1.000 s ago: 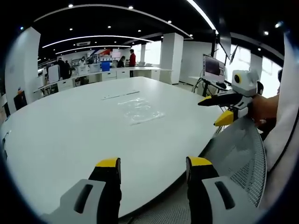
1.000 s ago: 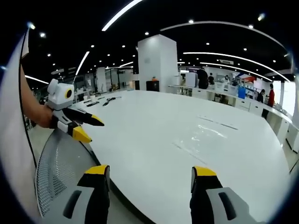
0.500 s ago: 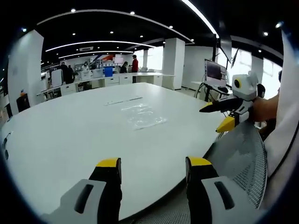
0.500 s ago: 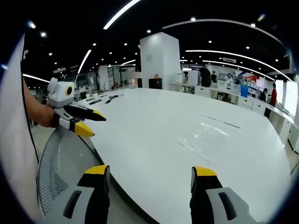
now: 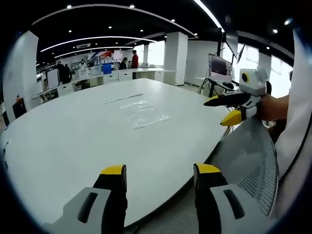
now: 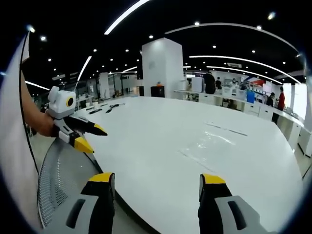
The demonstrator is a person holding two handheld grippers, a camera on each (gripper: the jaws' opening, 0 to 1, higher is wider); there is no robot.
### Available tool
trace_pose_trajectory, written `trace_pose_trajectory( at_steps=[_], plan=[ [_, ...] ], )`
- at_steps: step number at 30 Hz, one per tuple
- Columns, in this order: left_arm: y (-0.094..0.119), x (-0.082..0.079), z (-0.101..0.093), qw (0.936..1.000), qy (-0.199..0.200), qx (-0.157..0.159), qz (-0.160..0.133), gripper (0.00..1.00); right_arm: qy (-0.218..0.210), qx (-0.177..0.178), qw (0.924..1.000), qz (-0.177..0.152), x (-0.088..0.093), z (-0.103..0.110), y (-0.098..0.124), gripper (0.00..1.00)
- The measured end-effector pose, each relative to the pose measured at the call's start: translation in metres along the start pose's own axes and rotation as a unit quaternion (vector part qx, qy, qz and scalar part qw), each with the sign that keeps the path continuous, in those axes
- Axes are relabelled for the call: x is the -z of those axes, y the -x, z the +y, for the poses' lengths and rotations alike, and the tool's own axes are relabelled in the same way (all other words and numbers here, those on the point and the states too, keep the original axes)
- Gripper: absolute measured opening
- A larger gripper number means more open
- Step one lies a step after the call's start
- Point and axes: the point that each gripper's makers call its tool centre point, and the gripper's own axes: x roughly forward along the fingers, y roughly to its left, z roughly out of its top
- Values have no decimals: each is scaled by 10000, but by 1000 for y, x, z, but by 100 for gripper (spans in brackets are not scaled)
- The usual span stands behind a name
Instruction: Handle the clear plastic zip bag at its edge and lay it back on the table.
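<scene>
1. Lying flat on the white tabletop (image 5: 63,141), the clear plastic zip bag (image 5: 143,113) sits well out from the near rim, toward the middle of the surface; in the right gripper view the same bag (image 6: 207,145) shows as a faint glossy patch, apart from both grippers.
2. Left gripper (image 5: 158,176): jaws spread wide, nothing between them, held above the near curved edge of the tabletop. It also appears at the left of the right gripper view (image 6: 92,136), its yellow-tipped jaws parted and empty, held by a hand (image 6: 43,123).
3. Right gripper (image 6: 158,183): jaws released, a wide gap between them, empty, over the near rim. In the left gripper view it appears at right (image 5: 225,109), jaws parted, just off the tabletop edge.
4. Thin strips (image 5: 122,99) lie on the tabletop just beyond the far edge of the bag.
5. Bare tabletop lies on all sides of the bag; a broad open stretch separates it from the near rim.
6. Mesh chair back (image 5: 248,161) sits below the right gripper, beside the table edge.
7. Background: white pillar (image 6: 162,68), far counters with people standing.
</scene>
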Motion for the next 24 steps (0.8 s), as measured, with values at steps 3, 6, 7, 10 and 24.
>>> trace_pose_trajectory(
  at_steps=[3, 6, 7, 10, 24],
  plan=[
    [1, -1, -3, 10000, -24, -4, -11, 54, 44, 11, 10000, -34, -1, 0, 0, 70],
    [2, -4, -2, 9999, 6, -58, -85, 54, 35, -34, 10000, -15, -1, 2, 0, 70],
    [3, -6, 0, 9999, 21, -100, -139, 54, 26, -59, 10000, -5, -1, 3, 0, 70],
    [4, -9, 1, 9996, 26, -147, -222, 54, 19, -122, 9999, 16, 0, 4, 0, 70],
    [8, -18, 6, 9982, 0, -193, -560, 53, 146, -193, 9997, 93, 1, 7, -2, 69]
  ],
)
